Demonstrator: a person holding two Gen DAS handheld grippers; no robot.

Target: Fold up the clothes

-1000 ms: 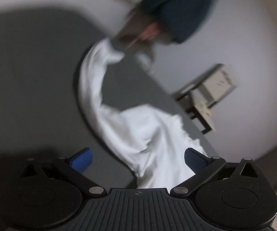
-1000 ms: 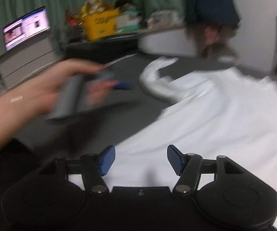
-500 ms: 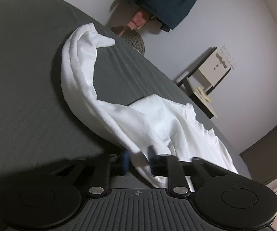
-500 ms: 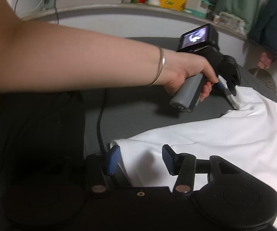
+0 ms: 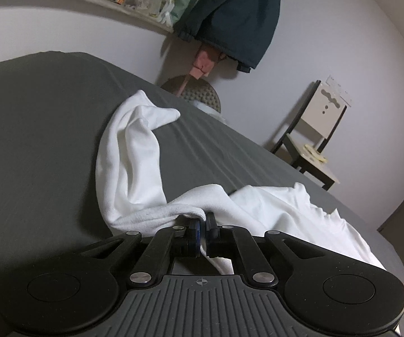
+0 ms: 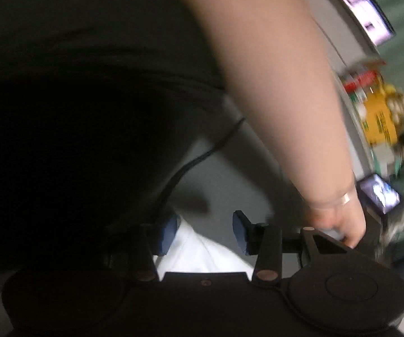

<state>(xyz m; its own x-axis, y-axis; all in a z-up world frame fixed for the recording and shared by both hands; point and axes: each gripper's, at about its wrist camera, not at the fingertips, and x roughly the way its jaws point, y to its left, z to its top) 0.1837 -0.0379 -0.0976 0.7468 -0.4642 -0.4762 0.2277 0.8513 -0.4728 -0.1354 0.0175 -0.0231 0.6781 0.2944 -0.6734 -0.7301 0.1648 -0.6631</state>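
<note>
Left gripper (image 5: 201, 234) now apparently clamping shirt (image 5: 134, 151)

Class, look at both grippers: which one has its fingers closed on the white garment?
The left gripper: its blue pads pinch a fold of the white garment. The right gripper stands open, cloth lying loose between its fingers.

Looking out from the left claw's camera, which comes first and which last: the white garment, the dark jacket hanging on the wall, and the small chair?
1. White garment: pinched in the left claw.
2. Small chair: beyond the bed's edge, right.
3. Dark jacket: hanging on the back wall, top.
</note>
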